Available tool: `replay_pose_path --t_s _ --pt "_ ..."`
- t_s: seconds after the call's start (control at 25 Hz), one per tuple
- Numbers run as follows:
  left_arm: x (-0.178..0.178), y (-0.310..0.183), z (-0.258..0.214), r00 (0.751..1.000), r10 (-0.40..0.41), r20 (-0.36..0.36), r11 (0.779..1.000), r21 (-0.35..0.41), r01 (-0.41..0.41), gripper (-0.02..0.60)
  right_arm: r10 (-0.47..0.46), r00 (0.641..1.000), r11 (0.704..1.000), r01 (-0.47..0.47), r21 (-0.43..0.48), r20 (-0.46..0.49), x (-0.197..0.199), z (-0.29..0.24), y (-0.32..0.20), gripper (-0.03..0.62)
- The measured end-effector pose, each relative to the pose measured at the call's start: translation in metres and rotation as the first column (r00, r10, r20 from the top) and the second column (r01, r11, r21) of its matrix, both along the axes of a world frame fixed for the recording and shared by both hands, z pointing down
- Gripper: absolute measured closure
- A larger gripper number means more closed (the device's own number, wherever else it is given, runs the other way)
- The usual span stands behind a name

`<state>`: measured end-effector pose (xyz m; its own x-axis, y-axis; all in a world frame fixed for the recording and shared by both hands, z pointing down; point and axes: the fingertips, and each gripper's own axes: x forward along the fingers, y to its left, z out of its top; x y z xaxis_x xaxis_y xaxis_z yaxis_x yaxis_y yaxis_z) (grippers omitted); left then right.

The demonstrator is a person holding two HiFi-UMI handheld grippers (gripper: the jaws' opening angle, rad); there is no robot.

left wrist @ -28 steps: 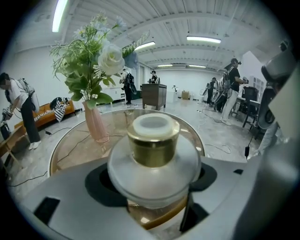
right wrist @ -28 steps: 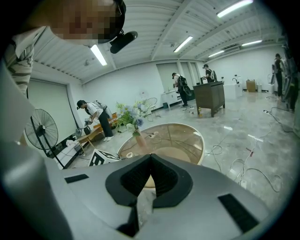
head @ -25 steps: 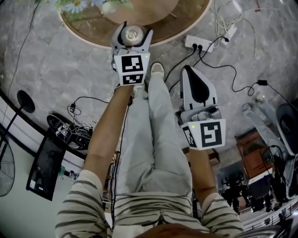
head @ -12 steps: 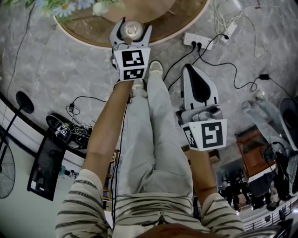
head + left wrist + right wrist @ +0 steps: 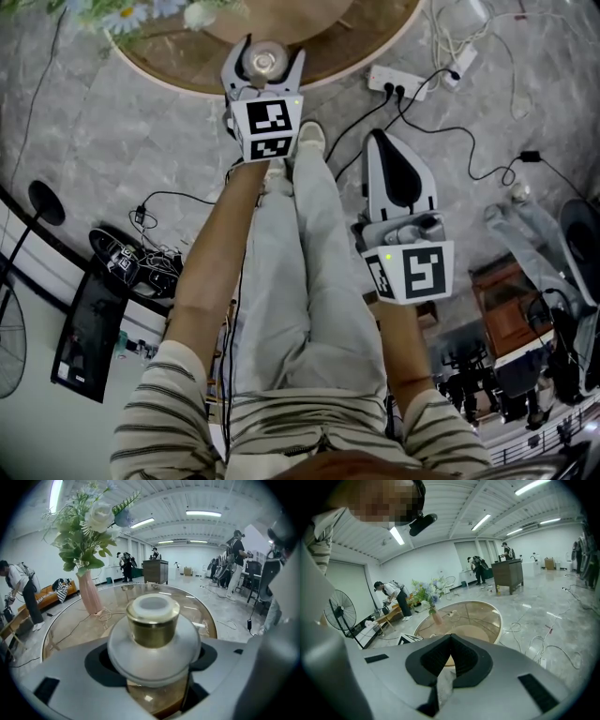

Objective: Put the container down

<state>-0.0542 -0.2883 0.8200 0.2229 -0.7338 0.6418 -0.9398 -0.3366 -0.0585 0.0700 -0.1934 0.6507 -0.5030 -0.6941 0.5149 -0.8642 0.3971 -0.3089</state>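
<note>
1. the left gripper reaches out over the near edge of the round glass-topped table.
2. its jaws stand wide and pinch the container, a clear jar with a white domed lid and a gold knob.
3. the jar body sits between the two jaws, upright, with the lid above them; whether its base touches the table cannot be told.
4. a pink vase of flowers stands further back on the table, well apart from the container.
5. the right gripper hangs over the marble floor beside the person's leg, its jaws pressed together with nothing between them.
6. a white power strip lies on the floor near the table.
</note>
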Motion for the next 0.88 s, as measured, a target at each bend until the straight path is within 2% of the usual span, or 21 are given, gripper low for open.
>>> replay_pose_path --t_s 0.2,0.52,0.88 --pt "-0.002 0.001 -0.003 0.999 -0.039 -0.027 0.999 -0.006 0.039 0.232 -0.012 1.0 1.0 0.012 0.003 0.004 -0.002 -0.003 -0.001 0.585" --pt "-0.008 0.008 -0.025 0.998 -0.052 -0.039 0.999 -0.001 0.052 0.194 -0.017 1.0 0.999 0.017 0.029 -0.007 0.003 -0.019 -0.002 0.585" --pt "-0.019 0.032 -0.077 0.997 -0.052 -0.059 0.999 0.011 0.052 0.209 -0.017 1.0 0.997 0.019 0.079 -0.02 -0.001 -0.063 0.005 0.585"
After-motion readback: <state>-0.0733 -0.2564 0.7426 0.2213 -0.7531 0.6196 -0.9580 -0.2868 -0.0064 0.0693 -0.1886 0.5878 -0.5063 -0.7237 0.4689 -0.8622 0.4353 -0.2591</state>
